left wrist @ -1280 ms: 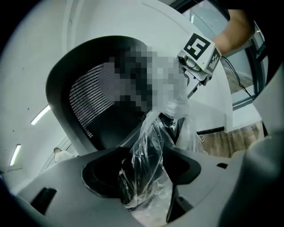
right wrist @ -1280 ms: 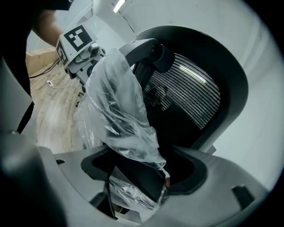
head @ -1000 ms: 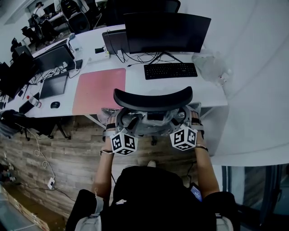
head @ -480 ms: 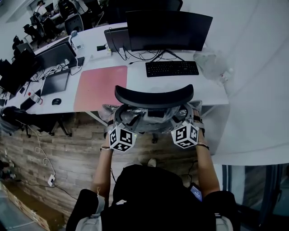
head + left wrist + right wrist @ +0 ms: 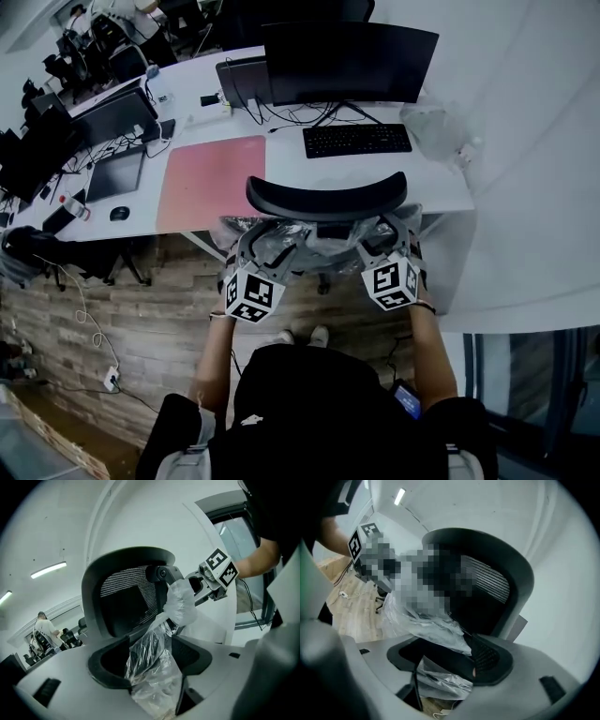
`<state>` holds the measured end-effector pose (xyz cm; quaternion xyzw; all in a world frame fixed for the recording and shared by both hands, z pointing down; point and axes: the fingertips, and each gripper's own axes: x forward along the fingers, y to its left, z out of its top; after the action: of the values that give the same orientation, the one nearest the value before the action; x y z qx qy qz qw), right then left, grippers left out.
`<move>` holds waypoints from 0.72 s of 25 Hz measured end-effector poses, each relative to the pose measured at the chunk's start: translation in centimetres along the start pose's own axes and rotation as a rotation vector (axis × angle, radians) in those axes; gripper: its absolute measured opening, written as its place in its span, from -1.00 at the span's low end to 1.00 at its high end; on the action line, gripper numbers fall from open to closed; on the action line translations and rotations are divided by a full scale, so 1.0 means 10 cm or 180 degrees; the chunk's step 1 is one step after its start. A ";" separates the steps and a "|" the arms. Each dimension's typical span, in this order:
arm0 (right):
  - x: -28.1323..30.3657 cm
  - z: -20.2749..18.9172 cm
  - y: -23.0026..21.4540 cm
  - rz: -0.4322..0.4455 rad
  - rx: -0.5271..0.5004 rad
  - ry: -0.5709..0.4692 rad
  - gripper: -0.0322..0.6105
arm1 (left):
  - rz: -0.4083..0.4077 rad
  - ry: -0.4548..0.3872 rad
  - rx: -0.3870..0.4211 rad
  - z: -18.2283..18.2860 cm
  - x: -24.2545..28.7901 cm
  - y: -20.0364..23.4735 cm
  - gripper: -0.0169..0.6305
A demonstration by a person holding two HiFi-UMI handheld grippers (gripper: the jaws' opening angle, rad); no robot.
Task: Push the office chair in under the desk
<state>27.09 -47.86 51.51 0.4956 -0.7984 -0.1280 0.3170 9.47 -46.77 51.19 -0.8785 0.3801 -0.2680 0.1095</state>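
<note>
- The brown wood-plank floor (image 5: 141, 319) lies open on the near side and to the left, so that is where I have room to move. On the right a pale wall closes in just beyond the desk end.
- The long white desk (image 5: 441, 187) runs left to right on the far side. Its near edge passes right behind the chair's top, and a slanted desk leg shows just left of the chair.
- The black mesh-backed office chair (image 5: 326, 199) stands at that near edge with its curved headrest overlapping the desktop line. It sits between my two tongs, just beyond them.
- The wide black monitor (image 5: 347, 61) is far on the desk, straight past the chair.
- The pink rectangular desk mat (image 5: 211, 183) lies left of the chair's top.
- The black keyboard (image 5: 356, 141) lies beyond the headrest.
- My left gripper (image 5: 150, 660) is clenched on the left side of the chair back, over the crinkled clear plastic wrap (image 5: 154, 677).
- My right gripper (image 5: 450, 660) is clamped on the right side of the chair back, plastic bunched between its jaws.
</note>
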 end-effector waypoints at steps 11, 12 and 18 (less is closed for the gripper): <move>-0.36 0.10 0.08 -0.0217 0.0617 -0.0122 -0.27 | 0.0057 -0.0362 -0.0647 0.14 -0.33 0.05 -0.17; -0.39 0.12 0.08 -0.0244 0.0666 -0.0144 -0.33 | 0.0073 -0.0379 -0.0671 0.15 -0.34 0.06 -0.21; -0.57 0.25 0.05 -0.0416 0.0936 -0.0288 -0.56 | 0.0077 -0.0560 -0.0807 0.31 -0.43 0.09 -0.48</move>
<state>26.92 -42.88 47.69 0.5813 -0.7881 -0.0524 0.1958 8.26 -44.32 46.60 -0.9007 0.4103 -0.1386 0.0338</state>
